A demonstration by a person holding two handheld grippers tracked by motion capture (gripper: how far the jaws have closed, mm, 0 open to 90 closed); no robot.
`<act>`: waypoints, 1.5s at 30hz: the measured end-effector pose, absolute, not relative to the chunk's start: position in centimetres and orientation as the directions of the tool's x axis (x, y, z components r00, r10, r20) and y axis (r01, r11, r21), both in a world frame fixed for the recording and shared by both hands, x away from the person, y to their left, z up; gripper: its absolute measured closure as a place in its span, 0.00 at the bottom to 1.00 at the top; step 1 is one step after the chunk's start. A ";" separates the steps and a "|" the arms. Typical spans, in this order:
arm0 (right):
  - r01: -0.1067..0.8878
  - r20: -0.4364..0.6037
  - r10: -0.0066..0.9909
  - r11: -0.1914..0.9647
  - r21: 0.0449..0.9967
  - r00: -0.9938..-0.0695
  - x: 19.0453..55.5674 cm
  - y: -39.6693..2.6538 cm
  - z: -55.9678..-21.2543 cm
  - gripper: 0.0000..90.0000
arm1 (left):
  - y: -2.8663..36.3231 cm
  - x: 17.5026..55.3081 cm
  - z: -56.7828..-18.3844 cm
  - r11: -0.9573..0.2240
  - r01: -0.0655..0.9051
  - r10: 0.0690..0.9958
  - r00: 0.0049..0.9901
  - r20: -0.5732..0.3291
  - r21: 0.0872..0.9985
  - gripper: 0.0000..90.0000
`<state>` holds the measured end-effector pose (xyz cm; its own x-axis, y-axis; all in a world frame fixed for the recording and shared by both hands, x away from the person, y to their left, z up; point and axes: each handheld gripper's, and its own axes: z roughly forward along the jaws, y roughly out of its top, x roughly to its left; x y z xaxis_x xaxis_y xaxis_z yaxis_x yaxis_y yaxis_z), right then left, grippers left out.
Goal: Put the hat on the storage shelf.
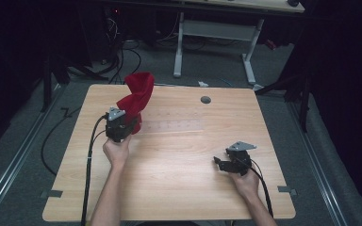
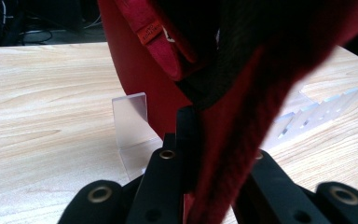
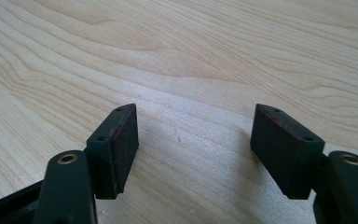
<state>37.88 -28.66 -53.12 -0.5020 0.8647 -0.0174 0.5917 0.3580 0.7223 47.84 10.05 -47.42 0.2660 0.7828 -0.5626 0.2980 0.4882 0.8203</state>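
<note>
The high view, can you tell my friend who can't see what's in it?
A person's left gripper pinches a red cloth and holds it up over a wooden table. The right gripper rests open on the table, holding nothing.

the tabletop [image 1: 179, 155] is brightly lit from above while the room around it sinks into darkness; soft shadows fall under the hands, the high view is slightly soft, and the red cloth [image 2: 242, 140] blurs close to the lens

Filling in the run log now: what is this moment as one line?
left gripper: shut on red cloth, lifted | right gripper: open, empty, over table | clear rack: on table
</note>
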 end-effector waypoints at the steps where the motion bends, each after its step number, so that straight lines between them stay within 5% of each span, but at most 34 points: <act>1: 0.590 -0.019 0.864 0.360 0.723 -0.504 37.9 -28.7 -53.1 0.36 | 10.0 47.8 -47.5 0.493 0.298 0.781 0.263 -0.566 0.818 0.94; 15: 0.590 -0.019 0.861 0.364 0.721 -0.508 37.9 -28.6 -53.1 0.36 | 10.2 47.4 -47.8 0.494 0.336 0.779 0.239 -0.580 0.802 0.91; 28: 0.589 -0.019 0.861 0.364 0.721 -0.508 37.9 -28.6 -53.1 0.36 | 10.8 46.7 -47.5 0.458 0.346 0.809 0.219 -0.546 0.818 0.50; 45: 0.590 -0.018 0.861 0.363 0.721 -0.508 37.9 -28.6 -53.1 0.36 | 12.3 44.6 -45.8 0.495 0.287 0.789 0.247 -0.563 0.820 0.41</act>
